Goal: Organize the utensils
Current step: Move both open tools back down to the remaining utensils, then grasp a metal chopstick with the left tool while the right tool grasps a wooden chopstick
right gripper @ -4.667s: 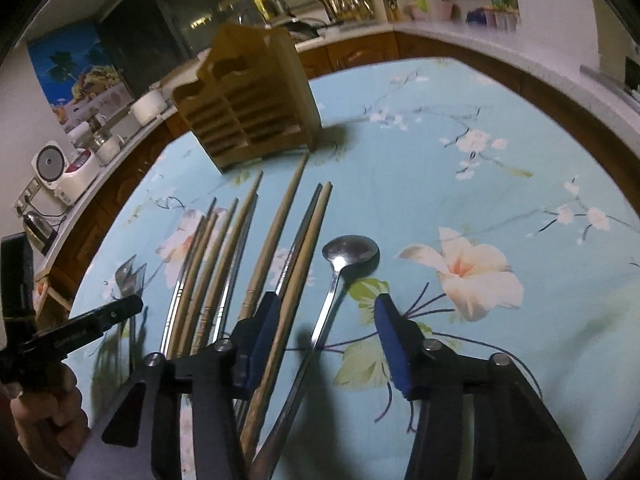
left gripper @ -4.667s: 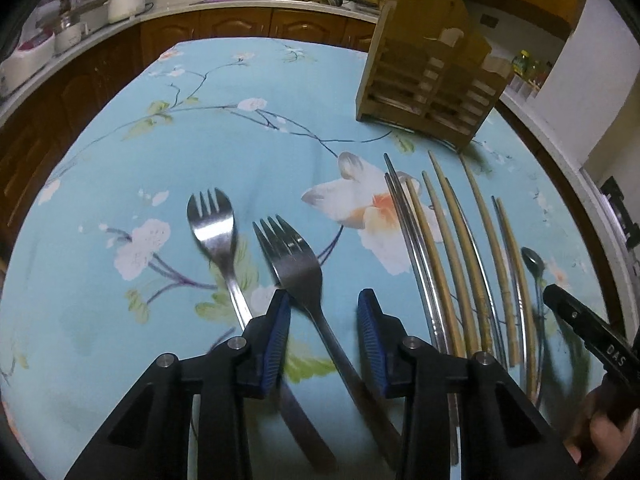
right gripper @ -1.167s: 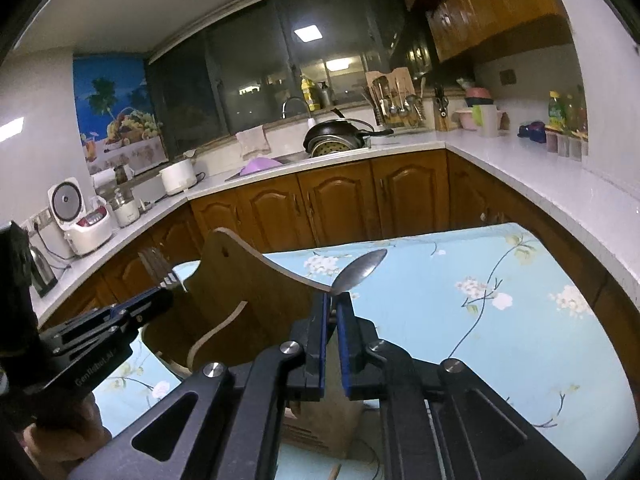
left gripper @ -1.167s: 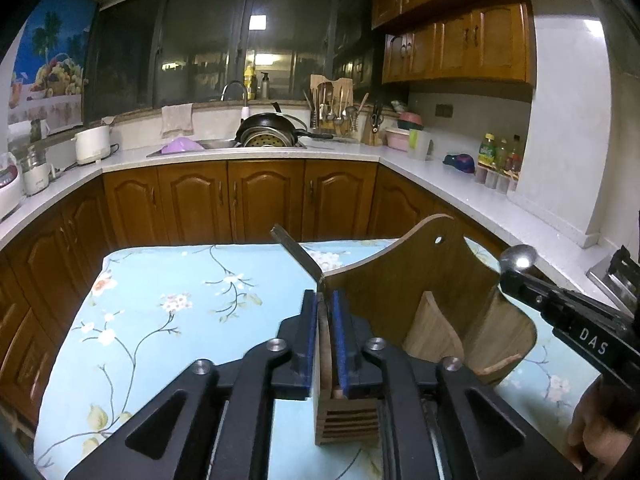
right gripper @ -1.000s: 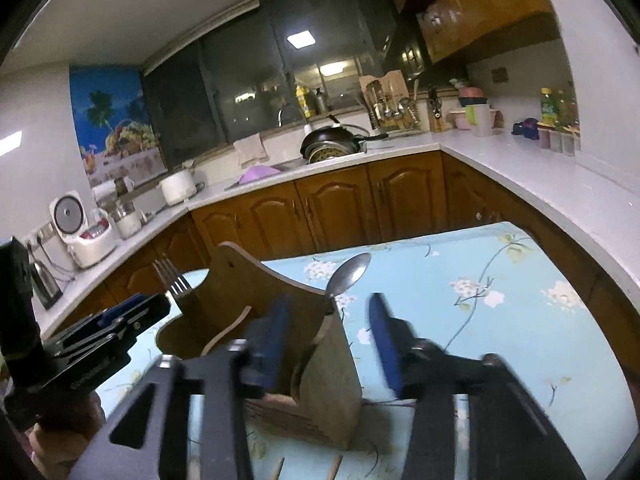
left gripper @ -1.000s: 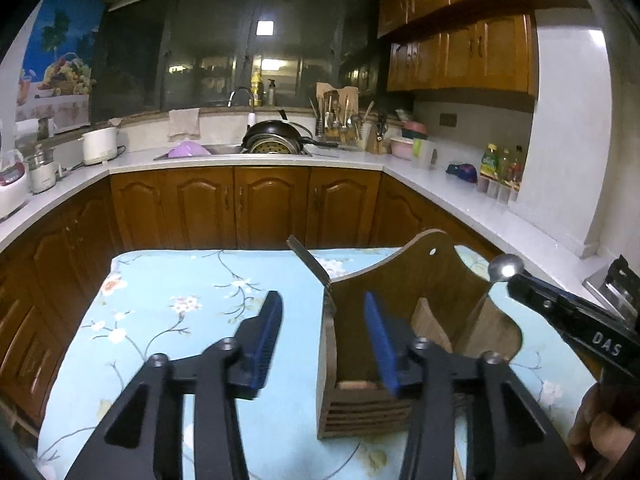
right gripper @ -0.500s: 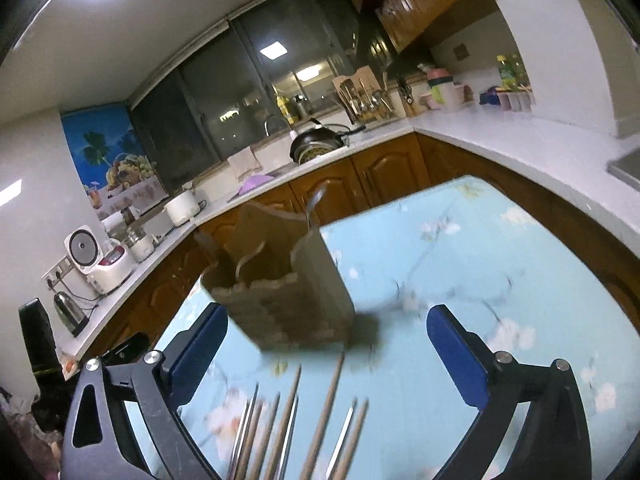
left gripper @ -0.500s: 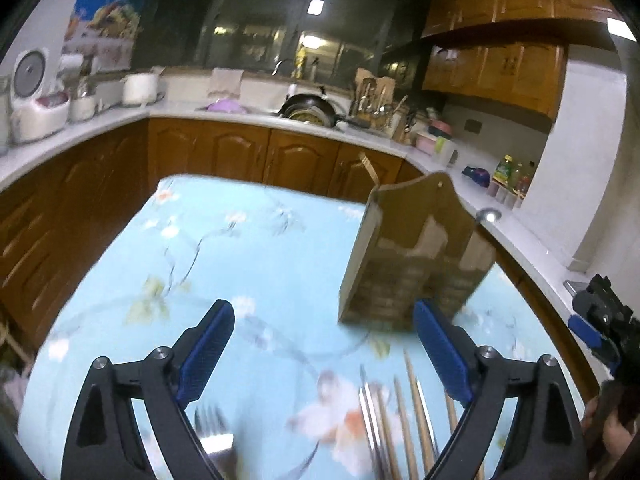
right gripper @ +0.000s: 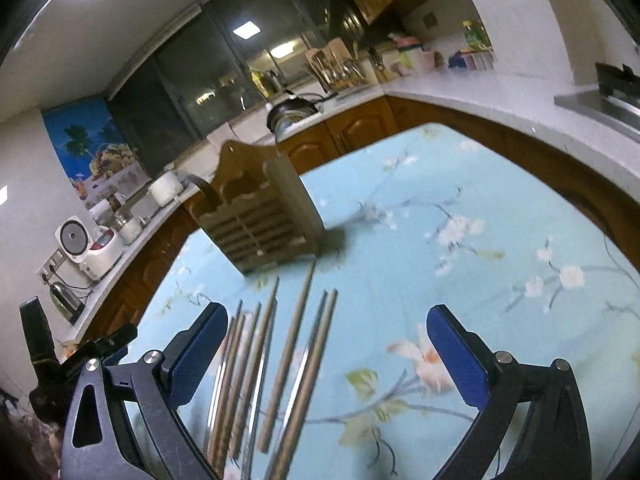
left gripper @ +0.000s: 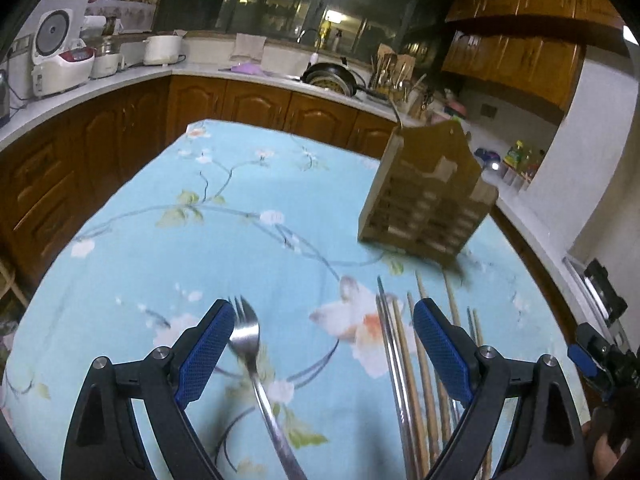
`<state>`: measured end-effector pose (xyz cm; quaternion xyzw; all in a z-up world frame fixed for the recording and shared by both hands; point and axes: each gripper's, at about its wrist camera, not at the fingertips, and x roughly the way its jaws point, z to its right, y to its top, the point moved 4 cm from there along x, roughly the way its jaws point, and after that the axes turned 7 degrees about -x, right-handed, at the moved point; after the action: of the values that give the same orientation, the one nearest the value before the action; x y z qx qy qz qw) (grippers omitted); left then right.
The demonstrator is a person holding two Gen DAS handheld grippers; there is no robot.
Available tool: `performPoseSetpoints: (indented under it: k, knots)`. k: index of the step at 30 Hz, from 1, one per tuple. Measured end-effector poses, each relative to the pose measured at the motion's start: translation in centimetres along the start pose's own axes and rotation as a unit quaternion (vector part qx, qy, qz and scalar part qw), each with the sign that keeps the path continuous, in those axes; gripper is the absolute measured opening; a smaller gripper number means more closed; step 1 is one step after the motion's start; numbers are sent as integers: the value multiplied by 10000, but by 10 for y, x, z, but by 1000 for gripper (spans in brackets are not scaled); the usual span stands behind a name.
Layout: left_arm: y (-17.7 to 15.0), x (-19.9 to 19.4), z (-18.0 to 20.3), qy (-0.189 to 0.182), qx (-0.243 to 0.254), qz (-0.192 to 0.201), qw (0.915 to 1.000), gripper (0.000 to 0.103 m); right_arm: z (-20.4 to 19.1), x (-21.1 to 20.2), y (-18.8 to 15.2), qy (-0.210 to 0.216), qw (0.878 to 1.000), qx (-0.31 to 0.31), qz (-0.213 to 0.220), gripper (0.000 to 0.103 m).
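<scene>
A wooden utensil holder (left gripper: 430, 204) stands on the floral blue tablecloth; it also shows in the right wrist view (right gripper: 260, 224). A fork handle sticks up from its left corner. A steel fork (left gripper: 250, 350) lies on the cloth just inside my left gripper's left finger. My left gripper (left gripper: 324, 350) is wide open and empty above the table. Several wooden and metal chopsticks (left gripper: 412, 364) lie side by side to its right. My right gripper (right gripper: 326, 354) is wide open and empty above the same chopsticks (right gripper: 280, 364).
The blue tablecloth (left gripper: 192, 240) covers a table ringed by wooden kitchen cabinets (left gripper: 256, 108) and white counters. A rice cooker (left gripper: 56, 56), pots and a pan (left gripper: 328, 76) stand on the counter behind. The table edge (right gripper: 560, 172) curves along the right.
Both grippers let go of the fork and spoon at the holder, opened wide, drew back and tilted down toward the table. The remaining fork and chopsticks came back into view.
</scene>
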<state>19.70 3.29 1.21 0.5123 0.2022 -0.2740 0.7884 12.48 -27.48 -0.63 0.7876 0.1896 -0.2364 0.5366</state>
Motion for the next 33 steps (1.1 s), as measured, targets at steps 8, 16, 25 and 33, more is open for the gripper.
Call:
performPoseSetpoints:
  k: [8, 16, 25, 33]
  knots:
    - [-1, 0, 6, 145, 168, -375, 9991, 90, -2, 2, -10, -80, 9999, -25, -147, 101]
    - [8, 12, 17, 182, 359, -678, 9969, 90, -12, 16, -5, -49, 9993, -202, -322, 100]
    - [21, 38, 29, 26, 484, -1079, 9930, 76, -20, 42, 5, -15, 9979, -339, -545, 84]
    - [33, 81, 49, -76, 673, -1419, 9876, 53, -29, 83, 16, 89, 9946, -510, -901, 50]
